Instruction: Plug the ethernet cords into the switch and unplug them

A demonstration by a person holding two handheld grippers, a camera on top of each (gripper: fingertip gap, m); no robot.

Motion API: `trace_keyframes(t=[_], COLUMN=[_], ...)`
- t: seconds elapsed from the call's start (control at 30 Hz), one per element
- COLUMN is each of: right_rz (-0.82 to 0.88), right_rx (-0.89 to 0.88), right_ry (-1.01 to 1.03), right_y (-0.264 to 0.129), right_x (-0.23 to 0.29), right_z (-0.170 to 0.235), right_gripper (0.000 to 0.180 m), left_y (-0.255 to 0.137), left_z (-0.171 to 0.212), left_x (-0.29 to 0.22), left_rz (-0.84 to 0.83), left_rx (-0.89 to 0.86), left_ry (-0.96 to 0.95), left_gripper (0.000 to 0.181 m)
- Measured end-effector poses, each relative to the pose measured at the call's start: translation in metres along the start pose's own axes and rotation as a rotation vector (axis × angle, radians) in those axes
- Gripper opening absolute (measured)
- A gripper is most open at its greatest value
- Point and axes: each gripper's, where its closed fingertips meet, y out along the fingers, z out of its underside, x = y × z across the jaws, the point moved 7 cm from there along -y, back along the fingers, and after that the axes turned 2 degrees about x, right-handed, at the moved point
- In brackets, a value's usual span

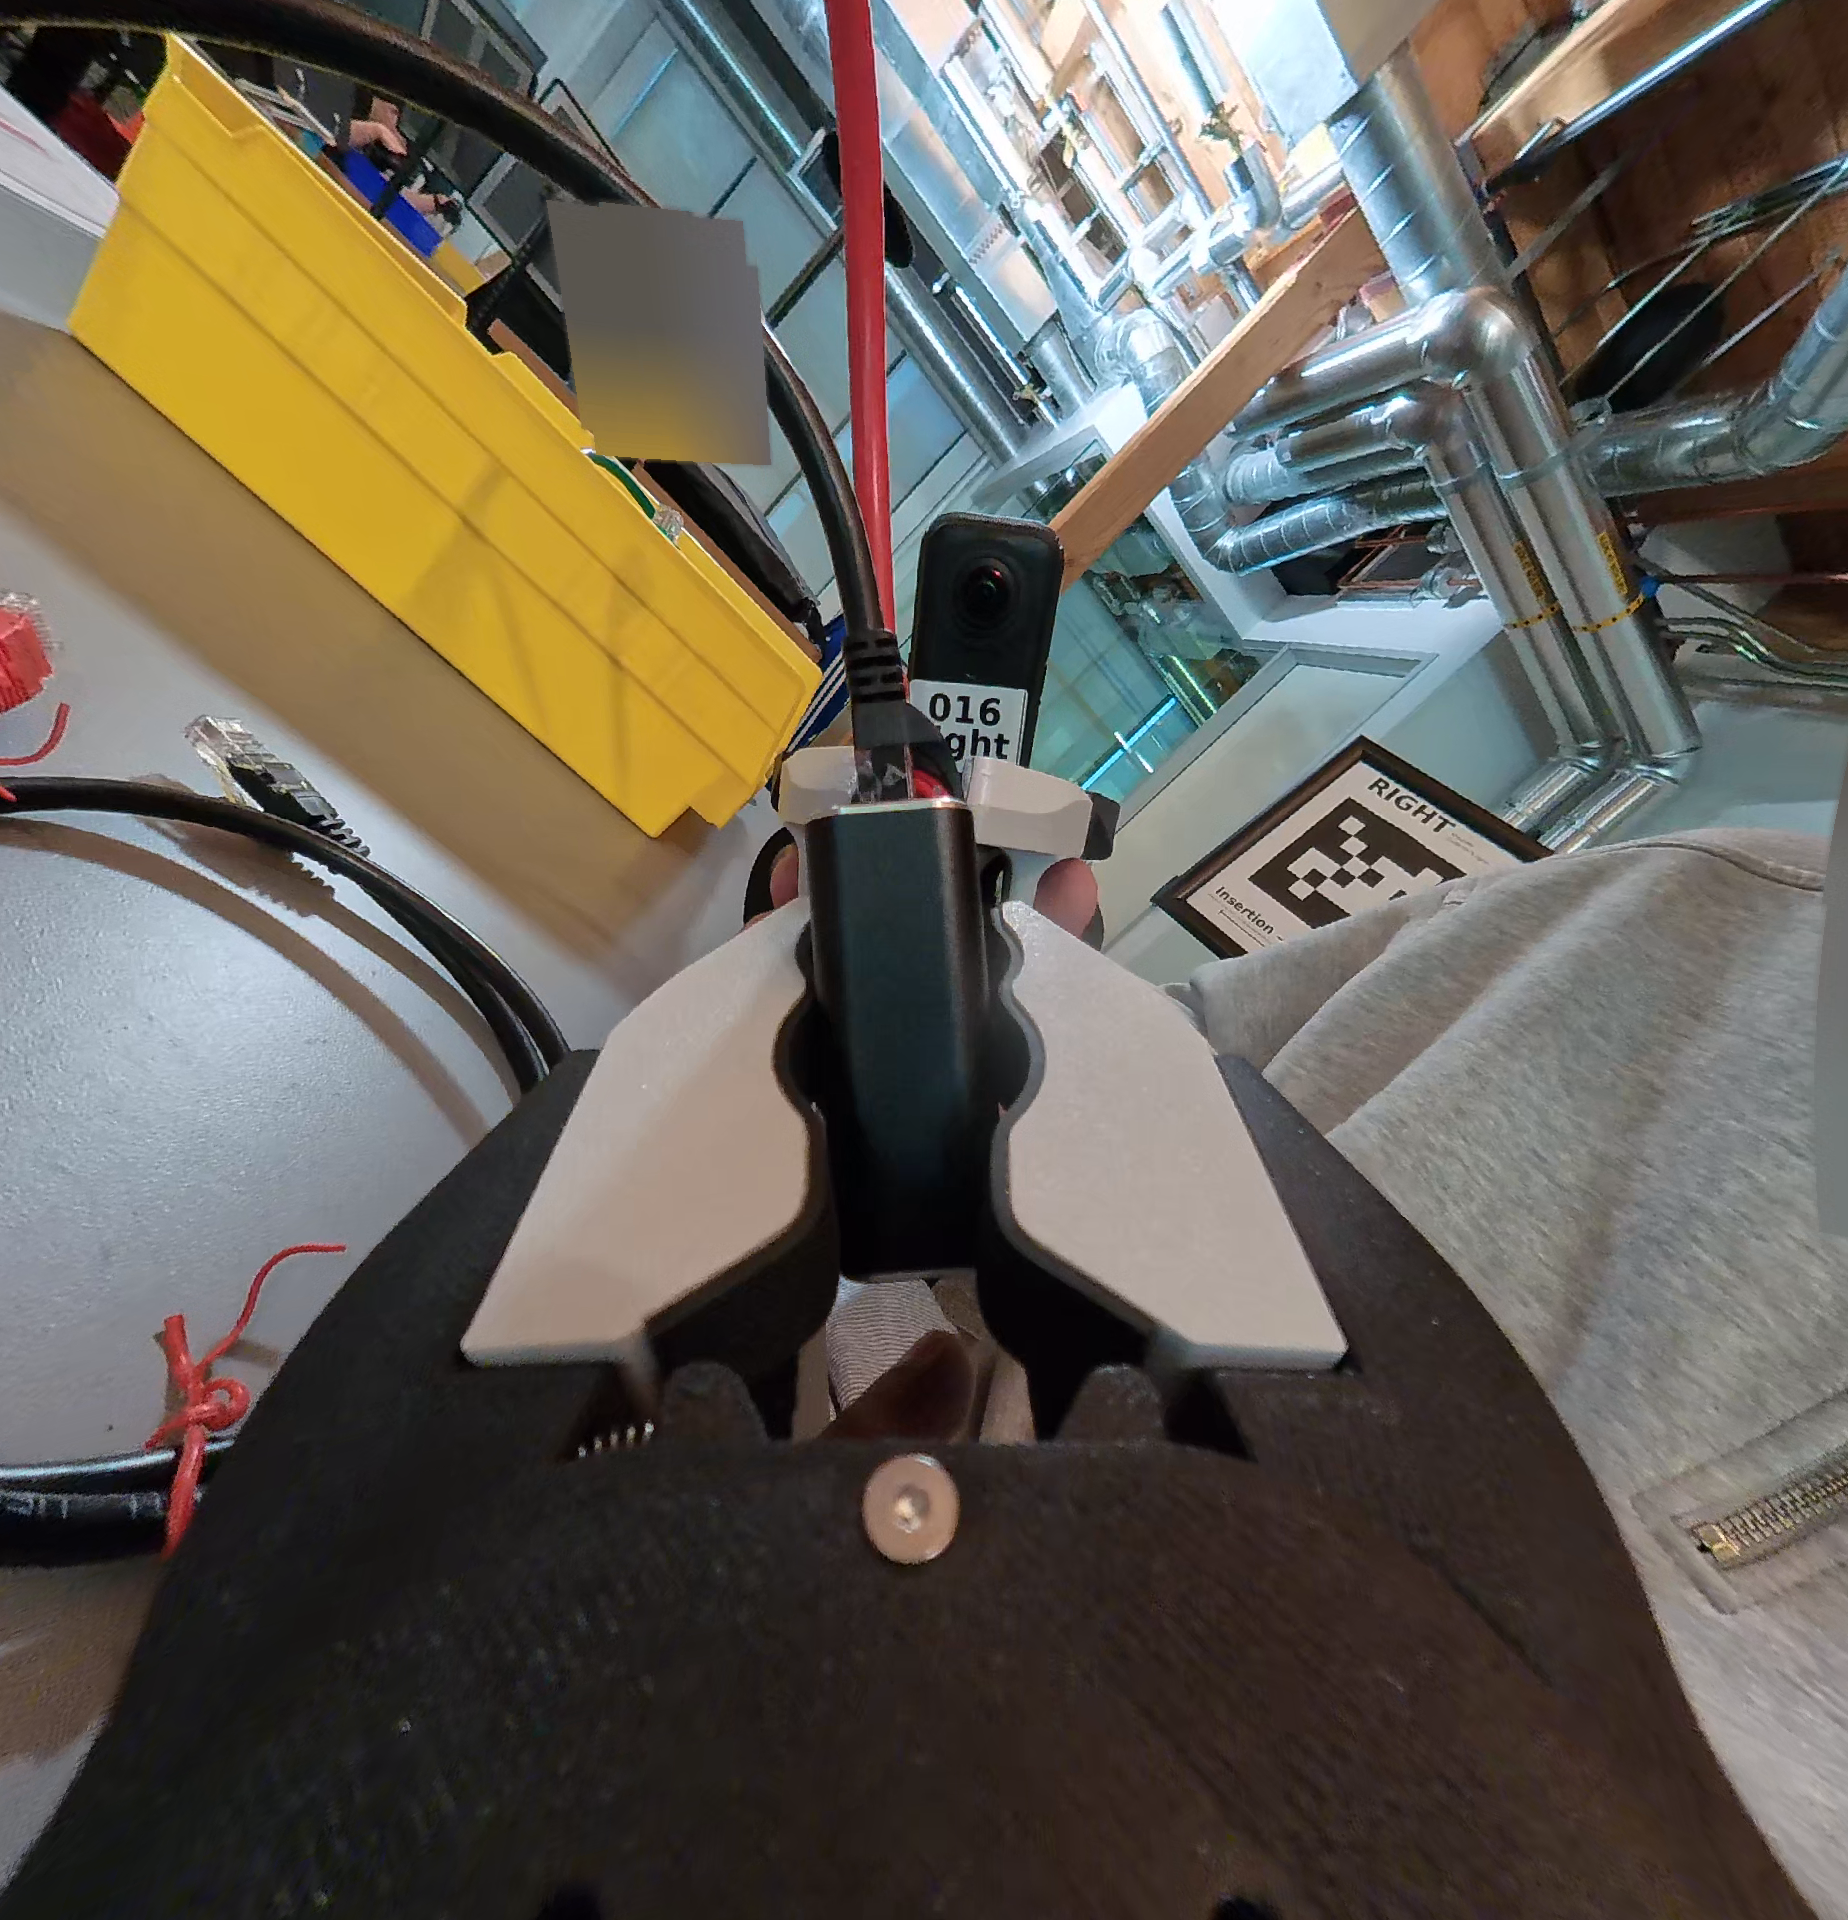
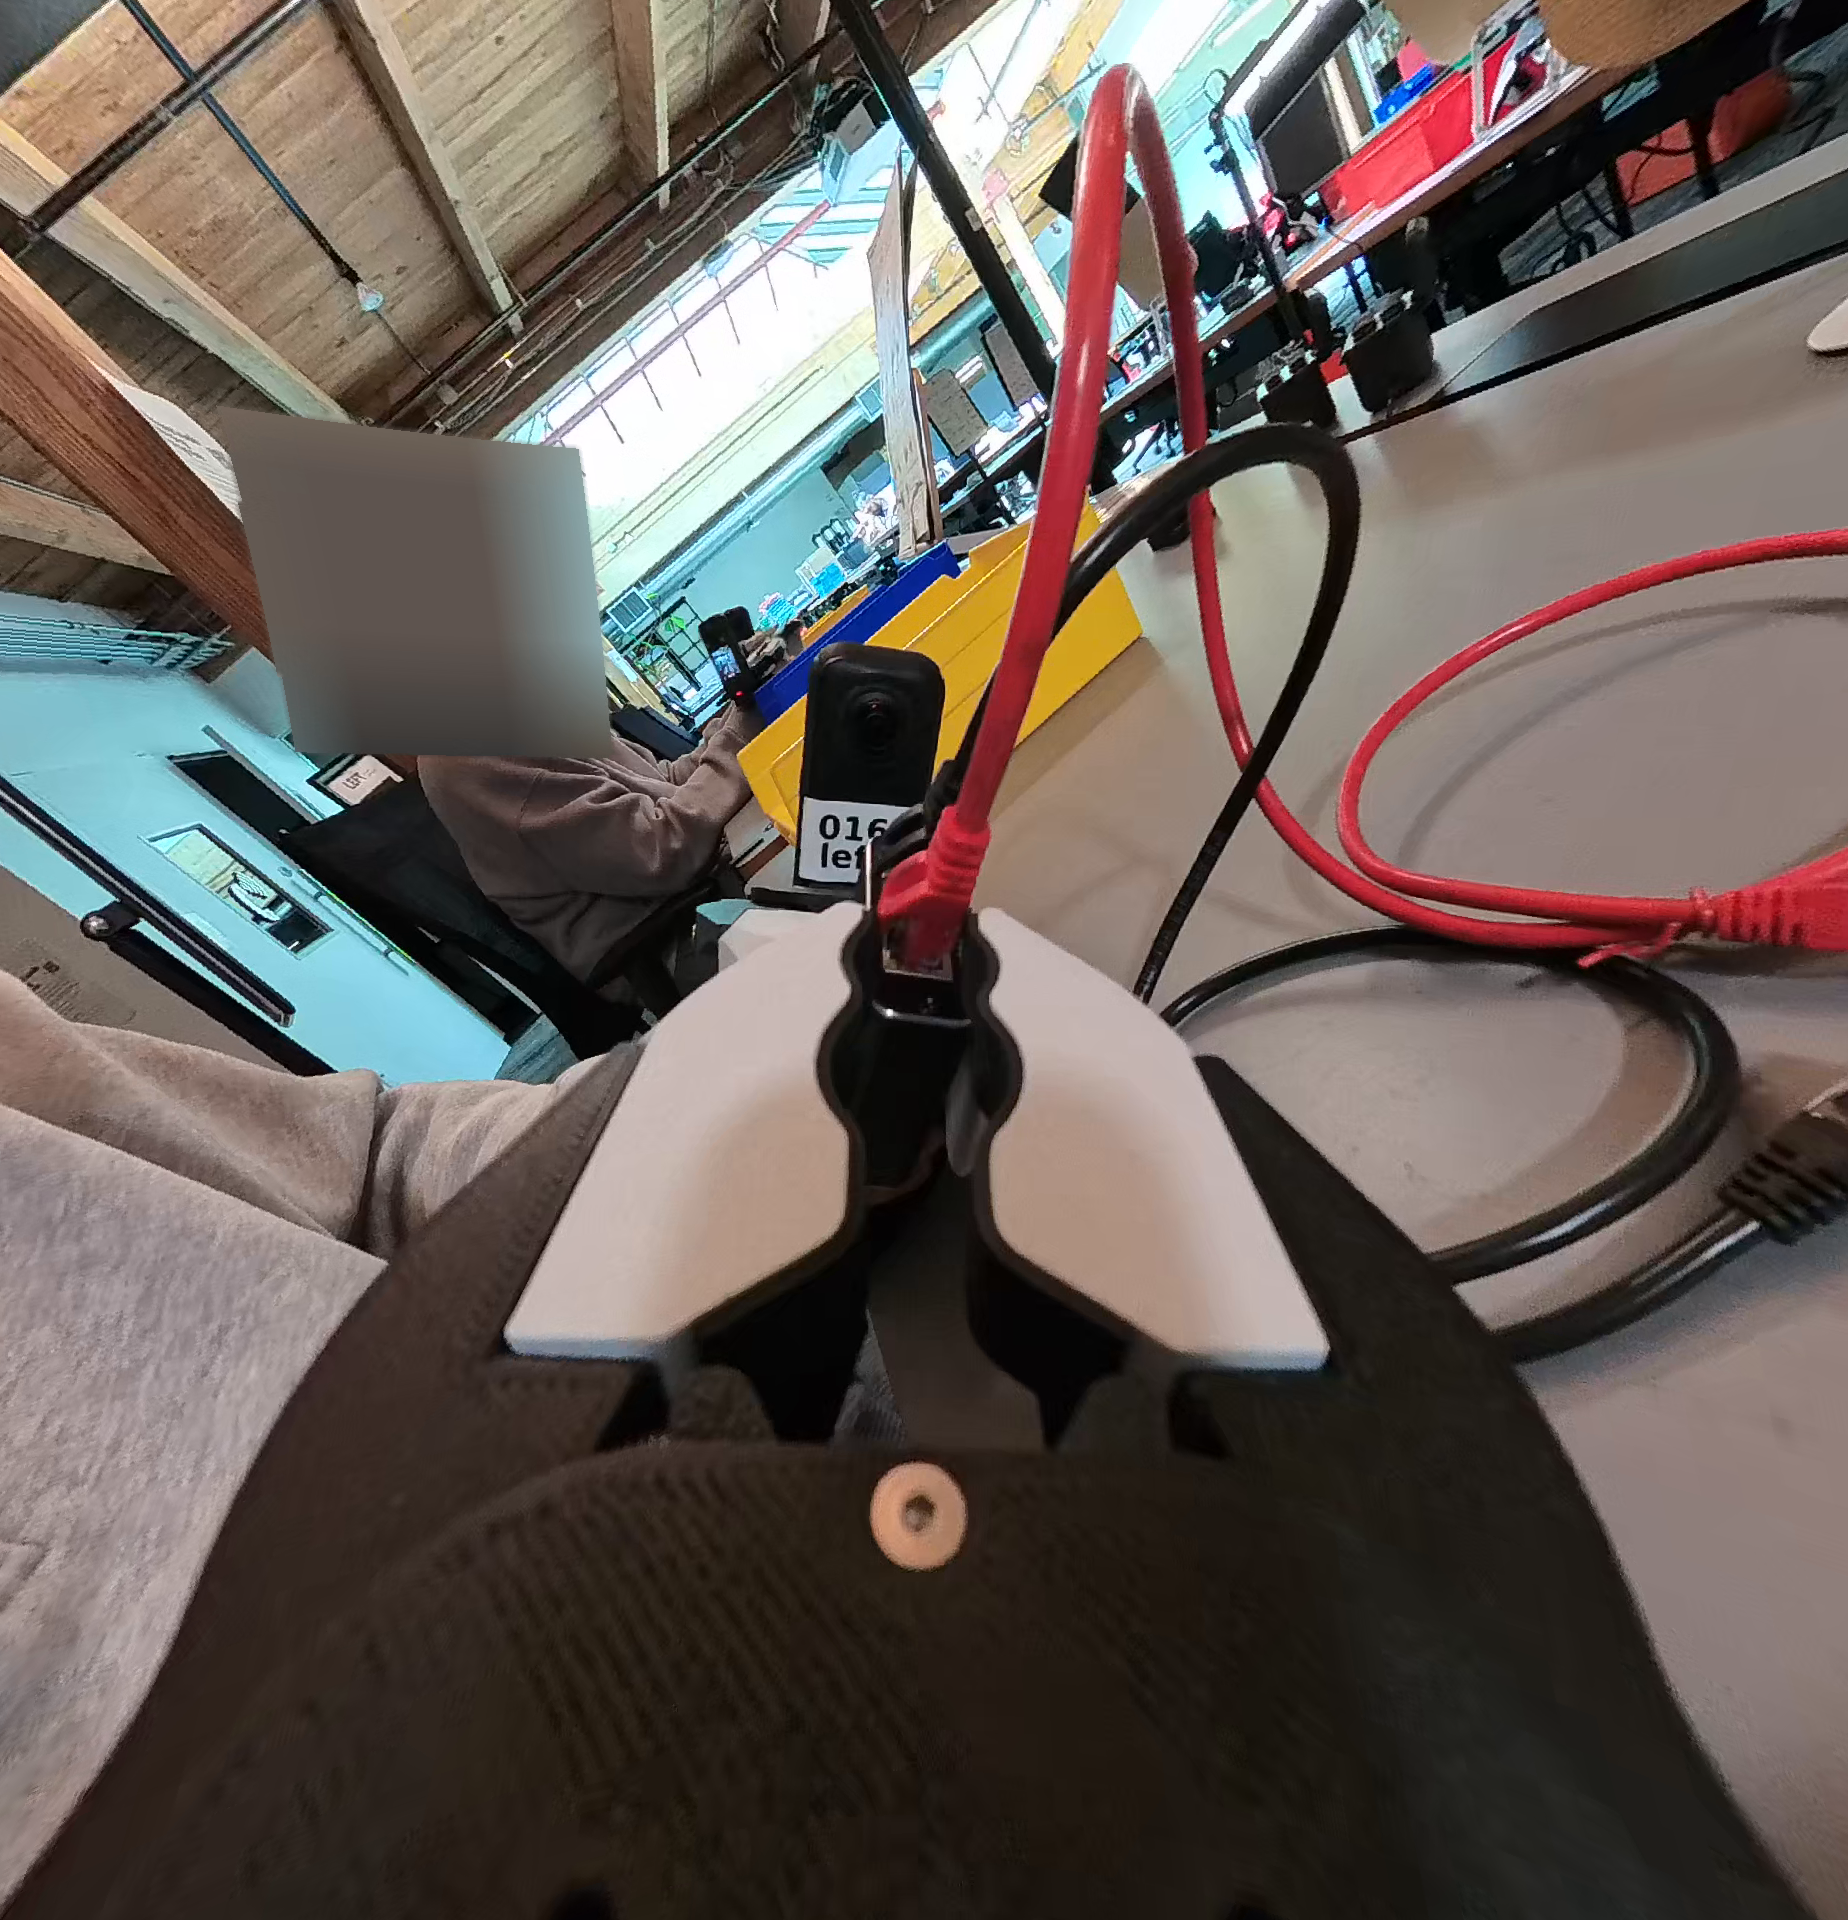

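Gripping one black switch [image 1: 894, 1039] from opposite ends, both grippers [image 1: 899, 997] [image 2: 915, 1049] clamp it; uneven pulling could strain the seated red plug [image 2: 935, 904].

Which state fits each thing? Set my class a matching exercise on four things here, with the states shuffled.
Things:
1. switch
2. red cord
3. yellow bin
4. loose black plug

States:
A. plugged into a port
B. lying unplugged on the table
C. clamped in the left claw
D. standing on the table, untouched

Pairs: 1-C; 2-A; 3-D; 4-B.
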Motion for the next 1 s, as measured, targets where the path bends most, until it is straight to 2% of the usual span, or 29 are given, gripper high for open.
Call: trace_keyframes(t=[0.53,1.0], right_rz=[0.000,-0.025], right_rx=[-0.052,-0.003], right_ry=[0.003,-0.018], right_y=[-0.014,-0.001], right_x=[-0.005,-0.001], right_z=[-0.009,-0.003], right_gripper=[0.012,0.018], left_y=[-0.004,-0.001], left_z=[-0.002,0.000], left_x=[0.002,-0.001], left_rz=[-0.013,-0.014], left_rx=[-0.026,0.001], left_ry=[-0.015,0.013], left_gripper=[0.025,0.026])
